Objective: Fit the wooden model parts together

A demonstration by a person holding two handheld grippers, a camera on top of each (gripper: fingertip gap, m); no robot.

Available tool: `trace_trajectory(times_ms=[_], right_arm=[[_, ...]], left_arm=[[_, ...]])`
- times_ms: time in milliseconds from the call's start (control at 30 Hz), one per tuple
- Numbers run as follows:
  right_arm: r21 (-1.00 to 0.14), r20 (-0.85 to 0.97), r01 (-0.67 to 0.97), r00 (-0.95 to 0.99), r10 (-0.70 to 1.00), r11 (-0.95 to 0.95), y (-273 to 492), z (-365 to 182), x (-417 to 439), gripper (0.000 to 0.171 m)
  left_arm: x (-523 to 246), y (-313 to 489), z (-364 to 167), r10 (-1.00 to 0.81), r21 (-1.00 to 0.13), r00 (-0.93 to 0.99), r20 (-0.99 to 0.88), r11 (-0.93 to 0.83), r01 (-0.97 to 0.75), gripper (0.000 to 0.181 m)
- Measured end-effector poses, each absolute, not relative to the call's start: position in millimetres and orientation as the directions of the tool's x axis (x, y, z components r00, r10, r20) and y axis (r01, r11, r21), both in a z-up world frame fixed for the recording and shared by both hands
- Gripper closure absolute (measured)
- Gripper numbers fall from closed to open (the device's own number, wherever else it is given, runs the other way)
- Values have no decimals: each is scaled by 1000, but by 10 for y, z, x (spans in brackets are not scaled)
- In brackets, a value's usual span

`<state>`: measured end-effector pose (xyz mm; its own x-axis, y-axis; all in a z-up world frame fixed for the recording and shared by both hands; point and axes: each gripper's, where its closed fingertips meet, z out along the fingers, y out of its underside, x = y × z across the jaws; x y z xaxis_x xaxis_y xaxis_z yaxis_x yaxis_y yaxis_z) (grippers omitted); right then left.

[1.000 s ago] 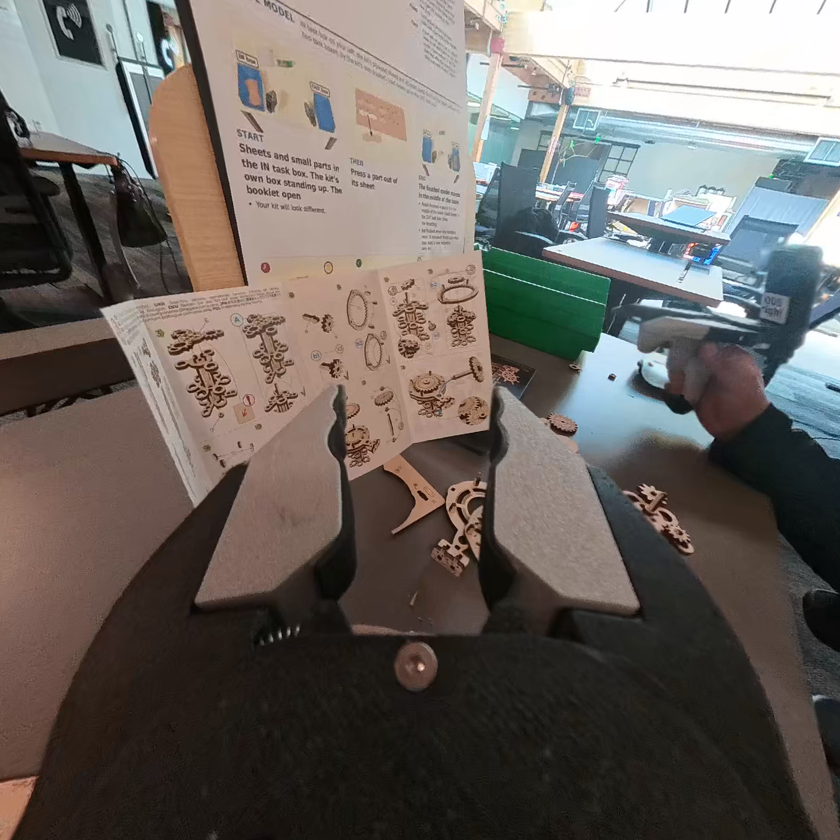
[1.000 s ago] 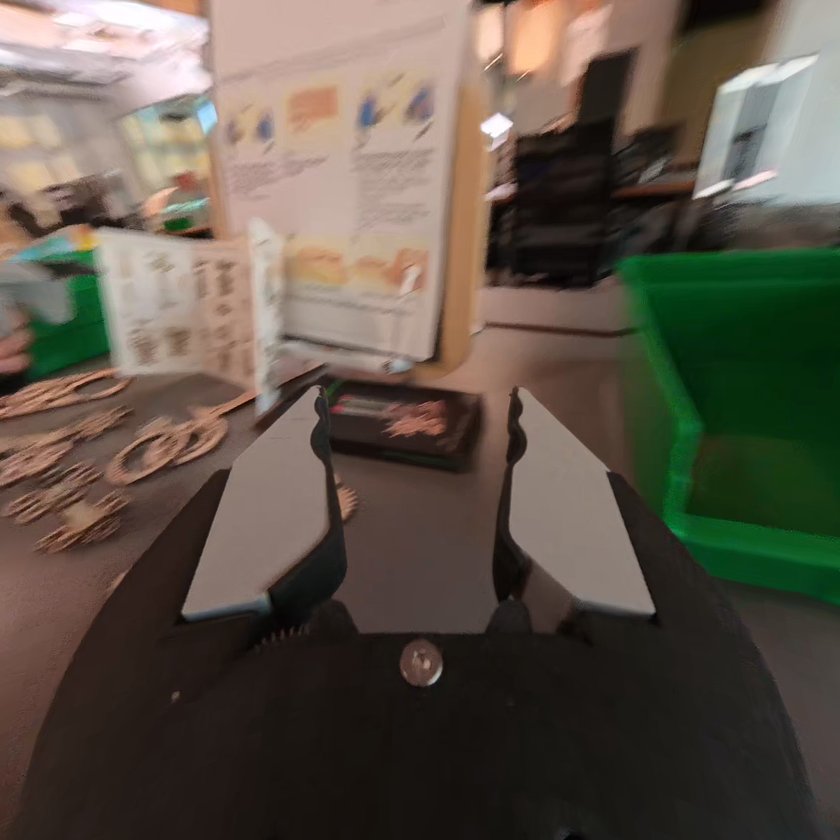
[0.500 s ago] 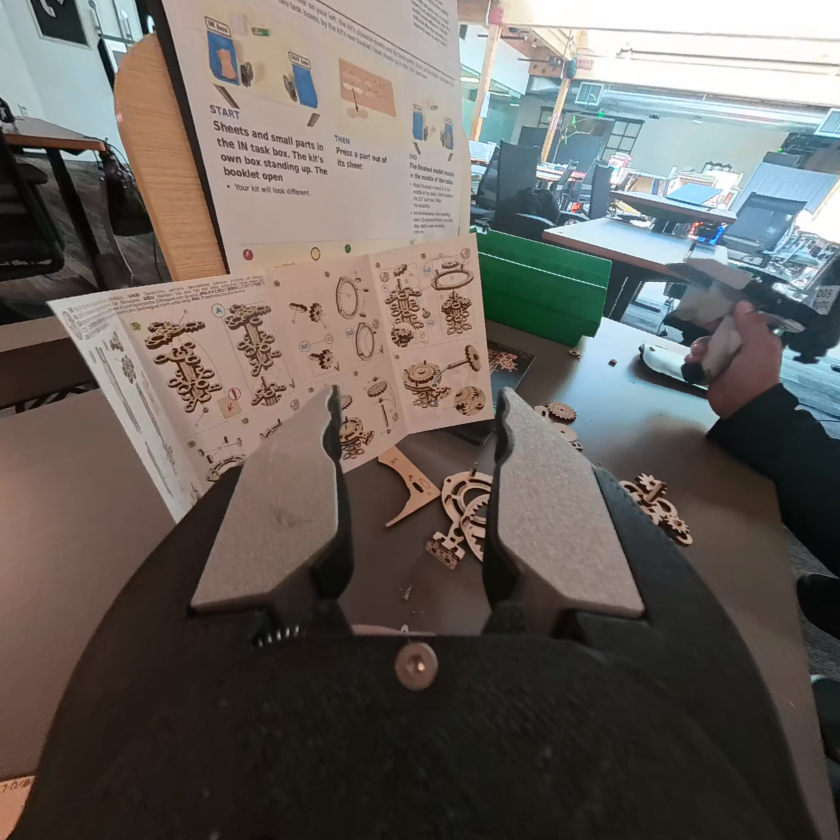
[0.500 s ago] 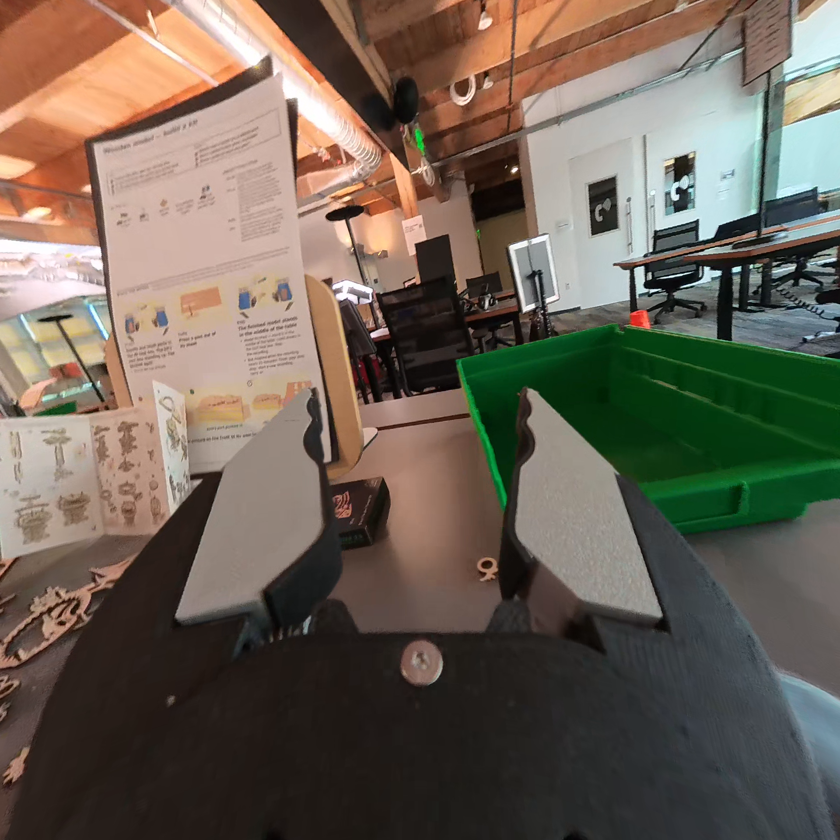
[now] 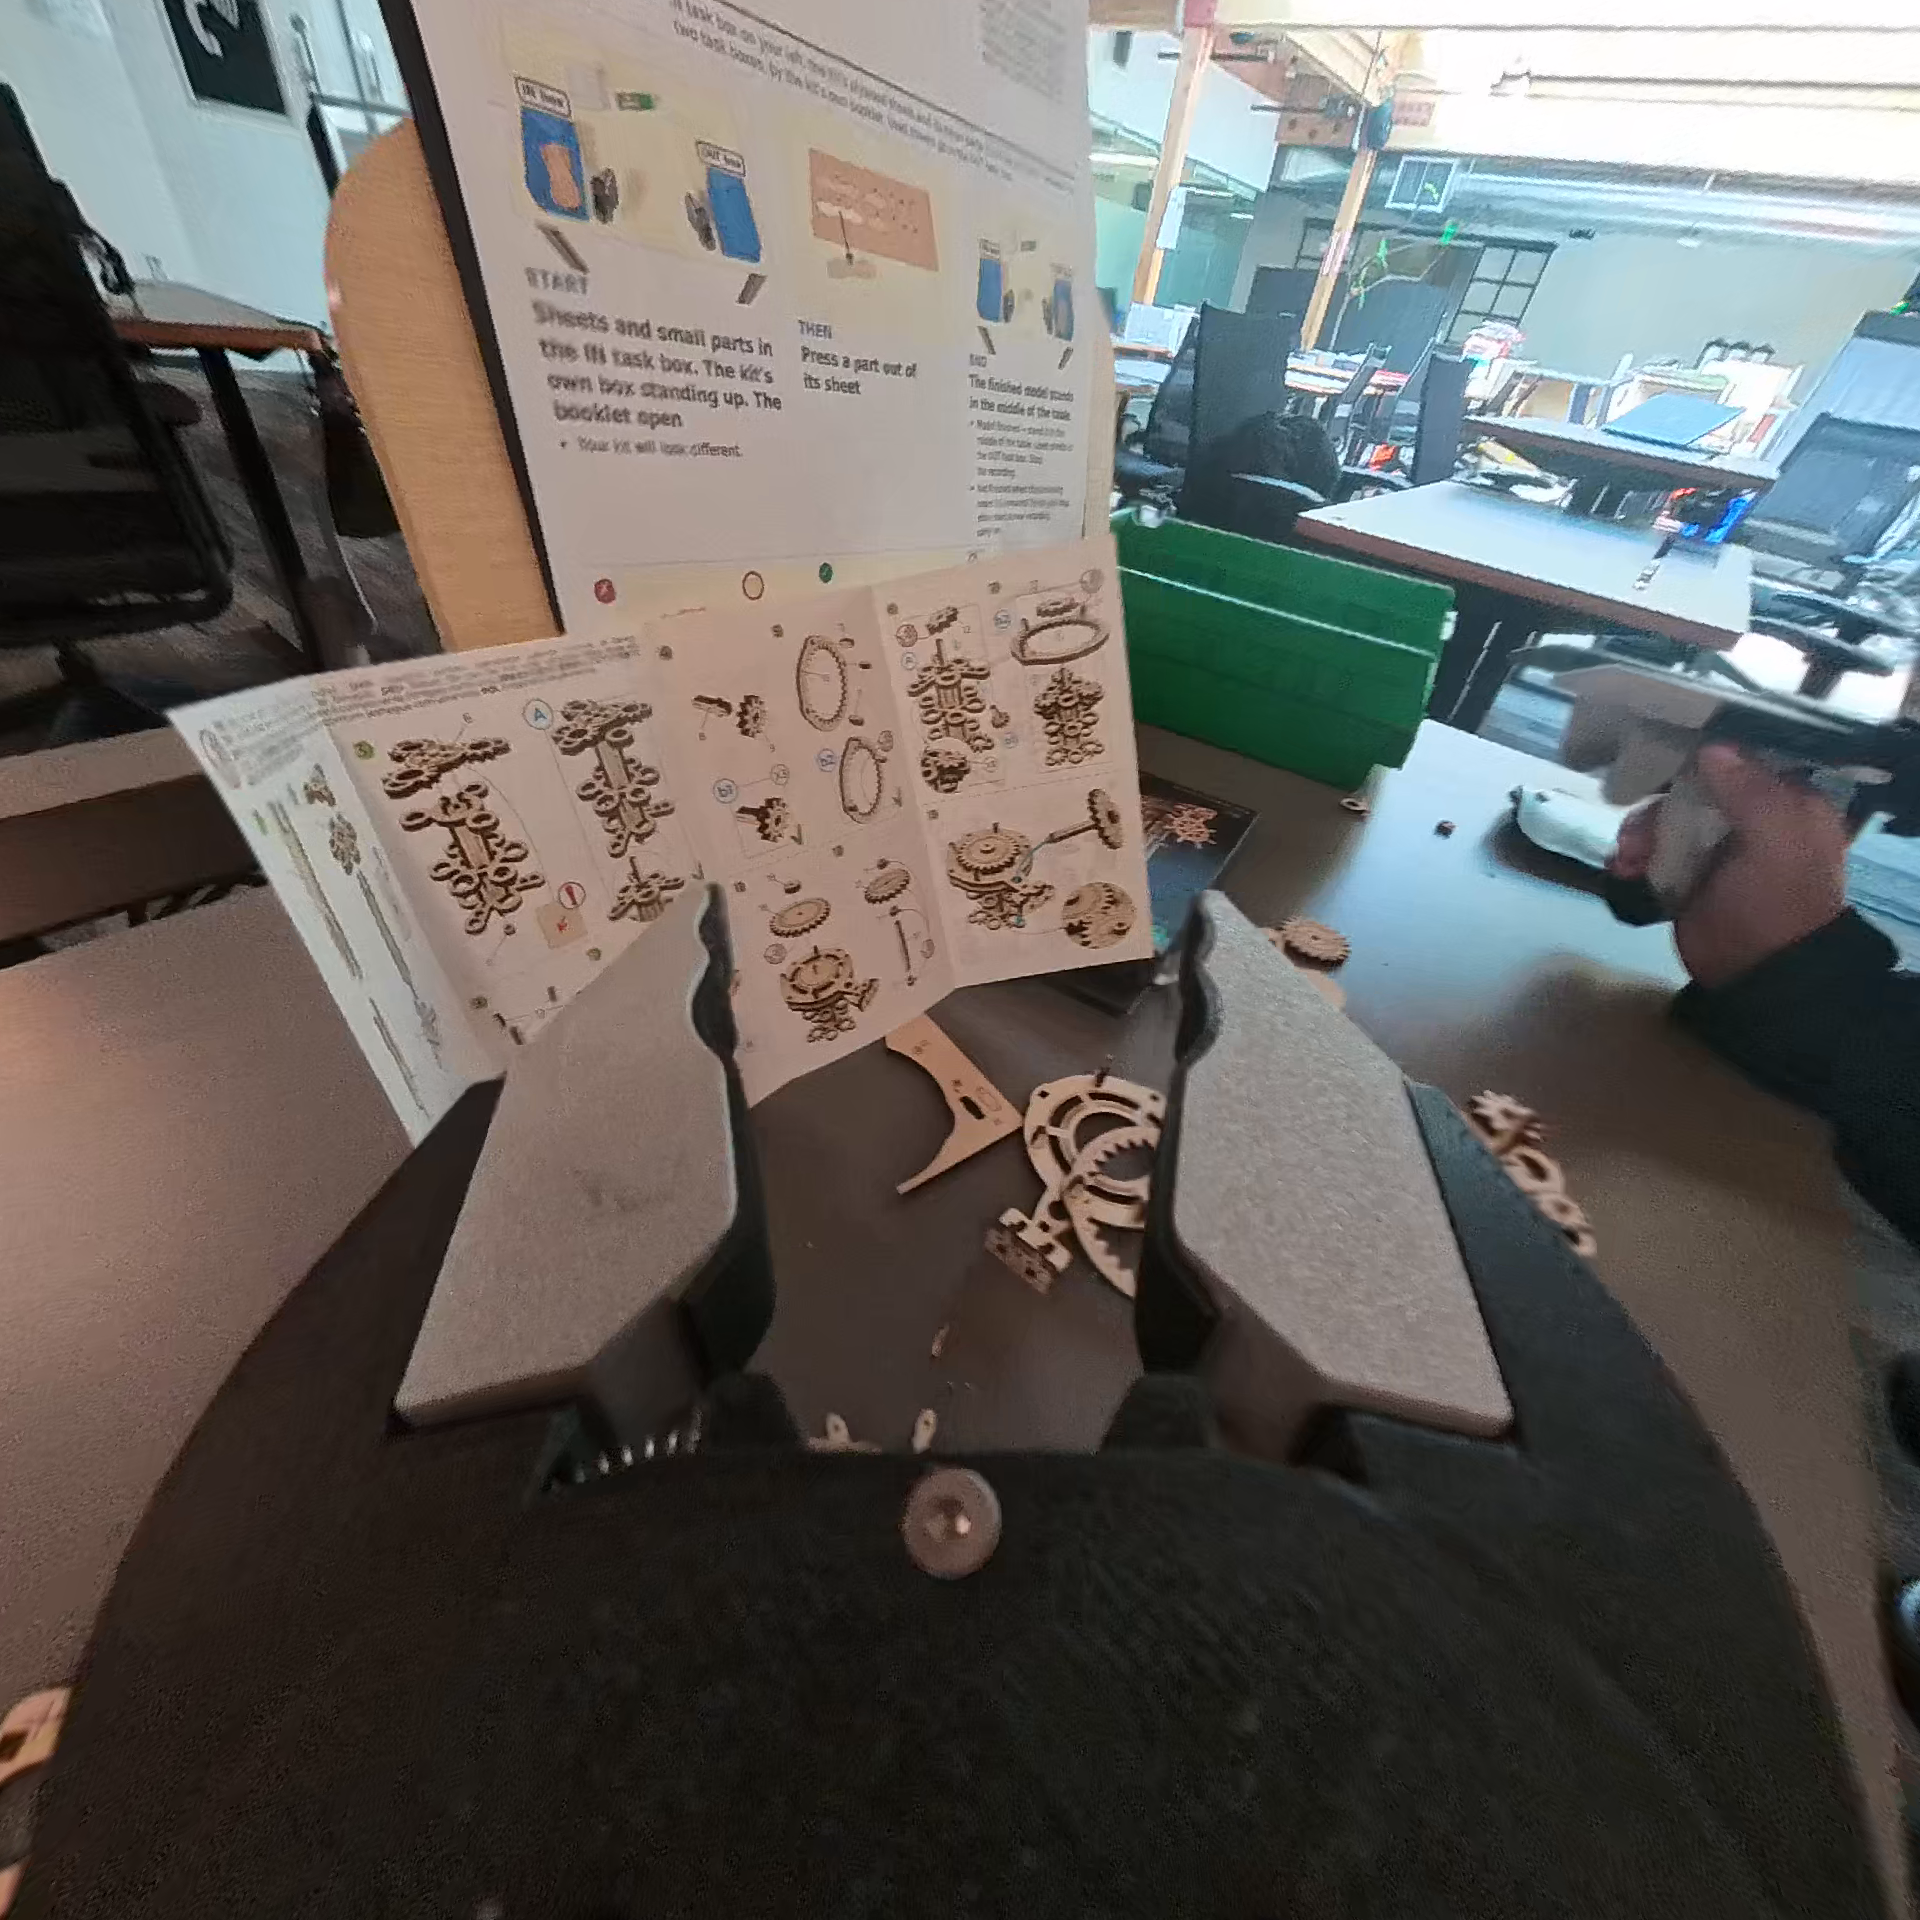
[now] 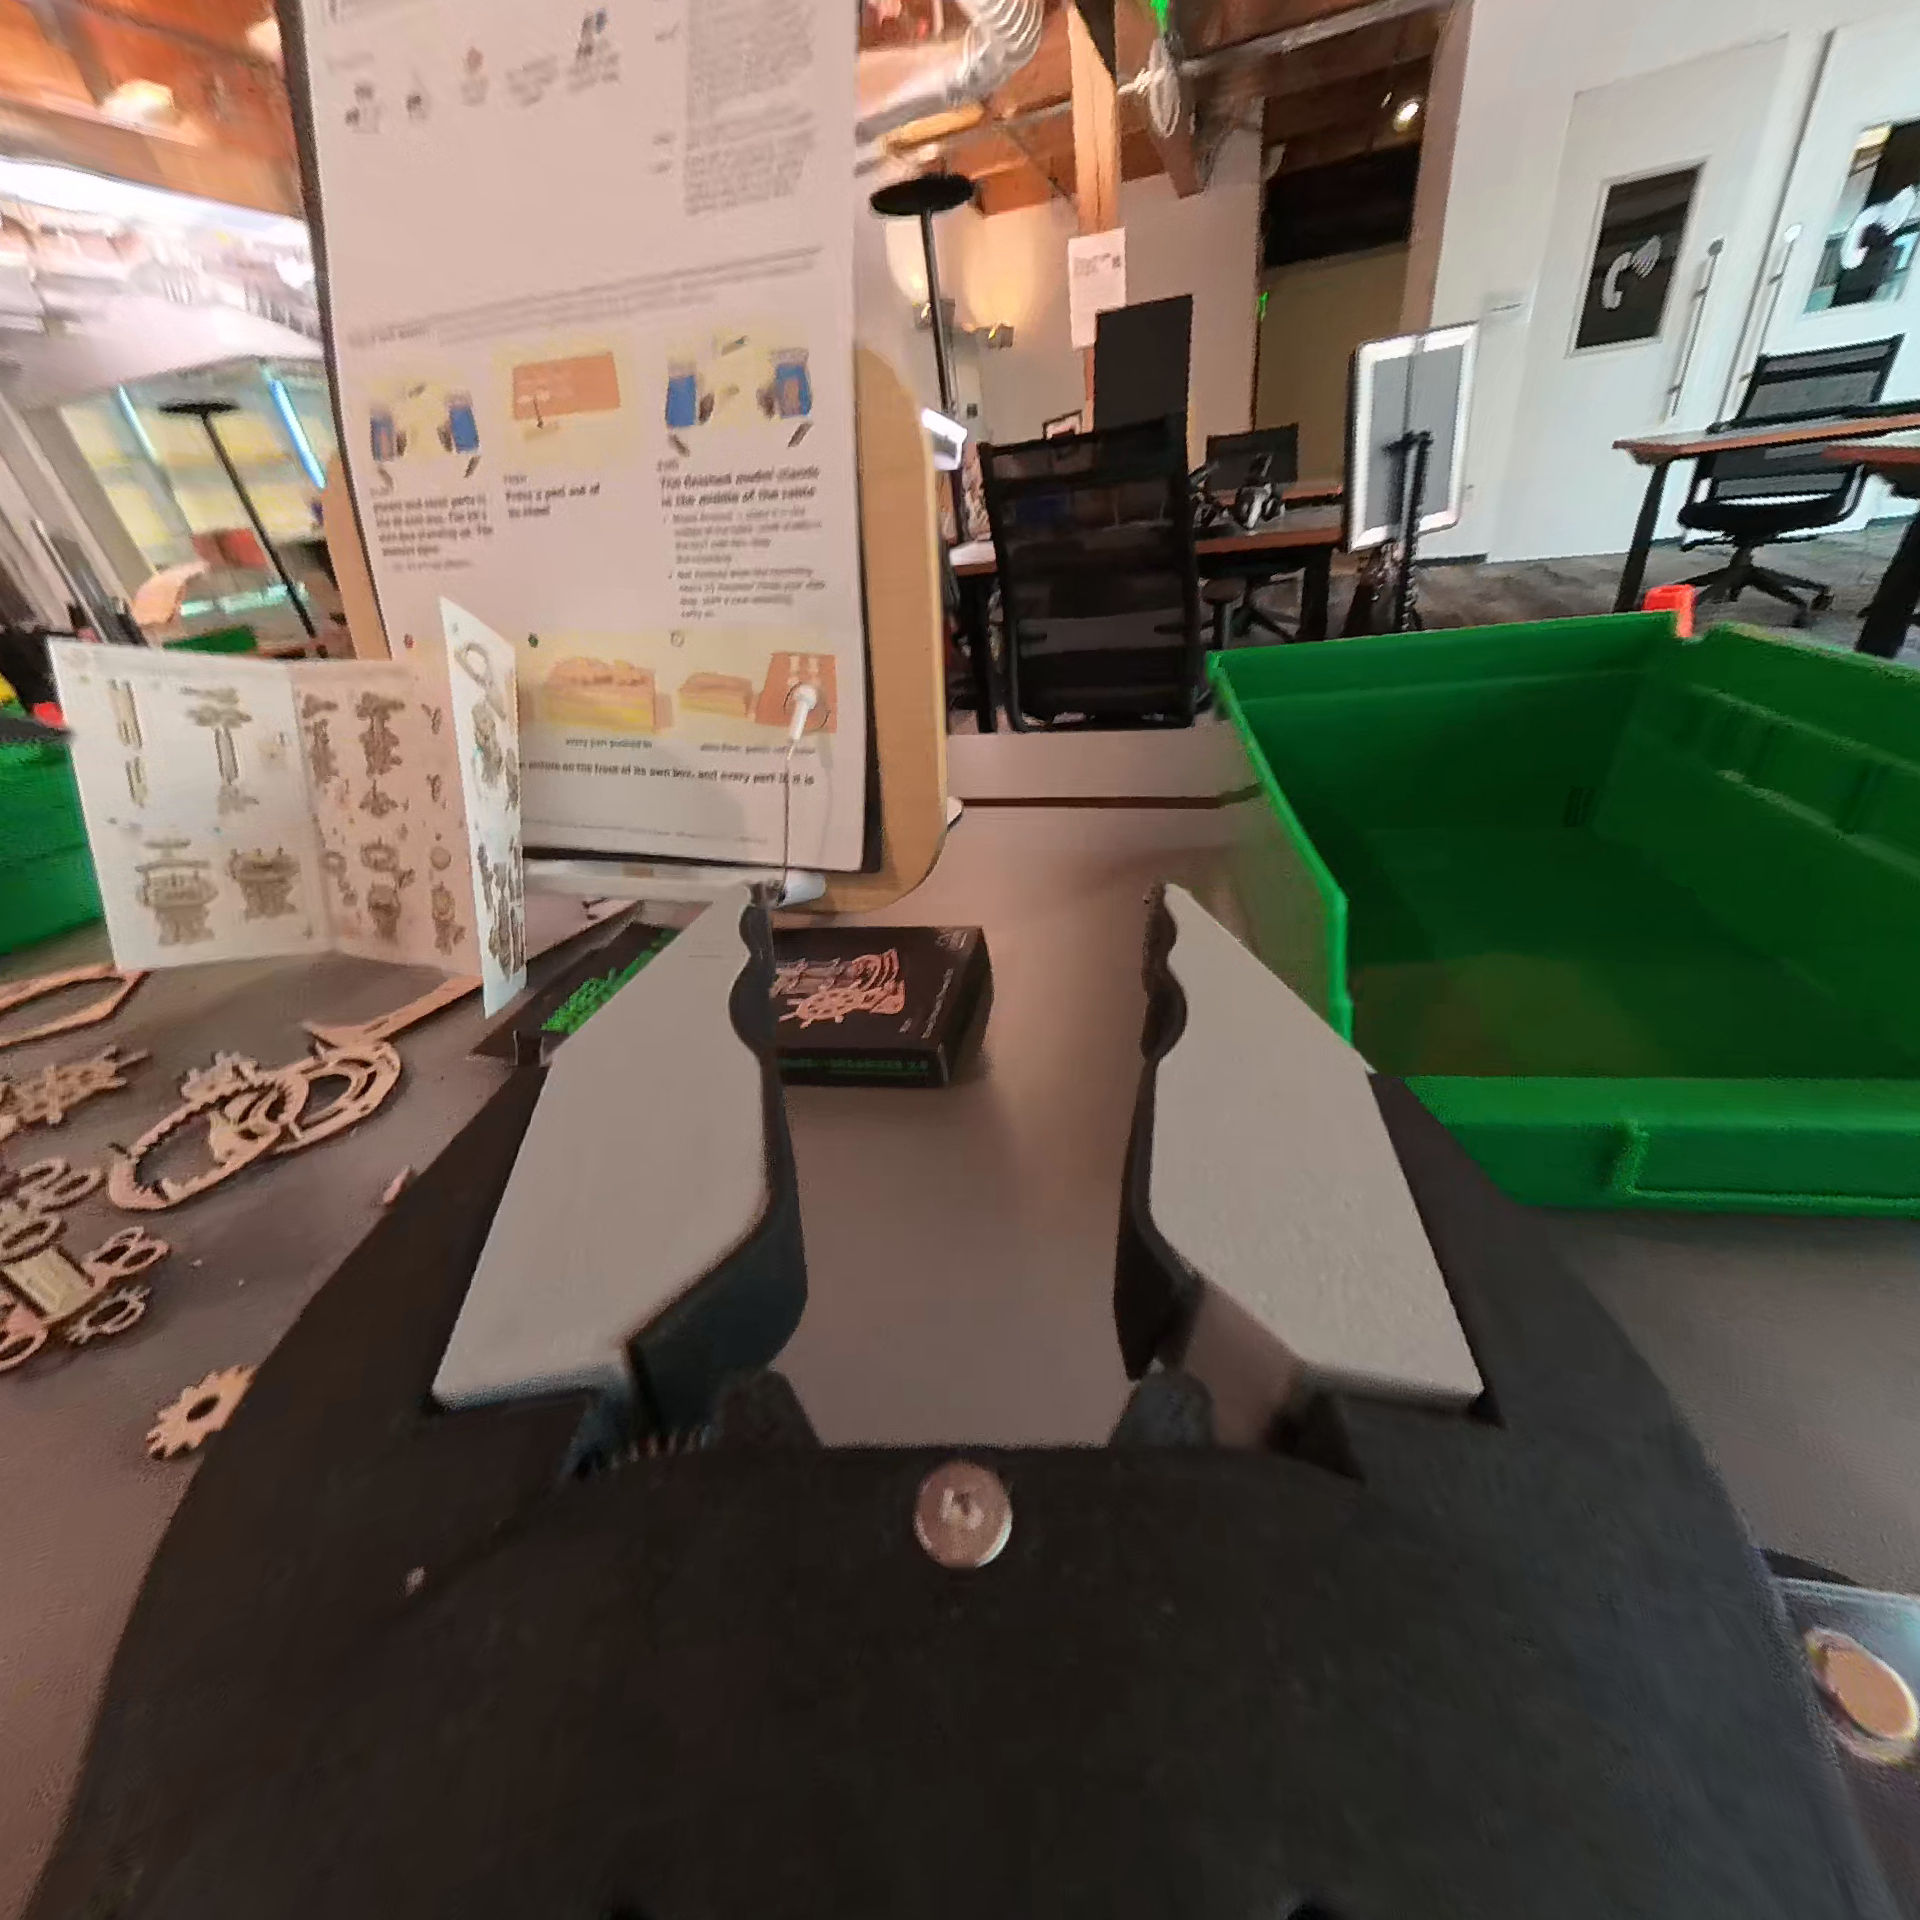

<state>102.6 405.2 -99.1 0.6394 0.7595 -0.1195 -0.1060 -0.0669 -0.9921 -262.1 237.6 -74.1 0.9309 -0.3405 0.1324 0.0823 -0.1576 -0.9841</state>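
Observation:
Loose wooden model parts lie on the dark table. In the left wrist view a ring-and-gear assembly [image 5: 1091, 1164] and a curved flat piece [image 5: 951, 1101] lie just ahead of my open, empty left gripper [image 5: 954, 925]. More gear parts [image 5: 1527, 1164] lie to the right. In the right wrist view my right gripper [image 6: 951, 904] is open and empty above bare table. Oval frames and gears [image 6: 260, 1112] lie at its left, and a small gear [image 6: 197, 1408] lies nearer.
A folded instruction booklet [image 5: 727, 831] stands before a tall instruction board [image 5: 769, 291]. A black kit box [image 6: 883, 1008] lies behind my right gripper. A green bin [image 6: 1621, 935] stands at right. The other hand-held gripper [image 5: 1766, 748] shows far right in the left wrist view. The curved flat piece [image 5: 951, 1101] lies some 15 cm from my left tips, 35 cm from my right tips. It is also in sight in the right wrist view [image 6: 394, 1021].
My right gripper swung up and has tilted back down toward the table, facing the black box. My left gripper shifted slightly. The hand at far right moved lower and rightward.

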Motion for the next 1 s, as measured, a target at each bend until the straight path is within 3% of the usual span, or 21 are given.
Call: trace_trajectory(times_ms=[133, 300, 533, 833, 1000], right_arm=[[-993, -77, 24, 580, 811, -112, 3934, -1180, 743, 115], [-973, -28, 180, 522, 853, -142, 3818, -1433, 449, 98], [-951, 26, 283, 480, 877, -127, 3723, -1583, 273, 96], [-944, -6, 286, 475, 880, -161, 3737, -1632, 275, 96], [-931, -5, 321, 460, 888, -172, 3723, -1694, 243, 95]], left_arm=[[-2713, 2132, -597, -301, -983, 952, 52, -185, -5, 88], [-3008, 1731, -675, -298, -947, 954, 24, -312, -74, 87], [-3505, 1472, -1055, -261, -890, 956, -133, -393, -231, 92], [-4162, 1360, -971, -152, -917, 982, -109, -365, -158, 100], [-4052, 1467, -1064, -223, -948, 975, -19, -305, -88, 110]])
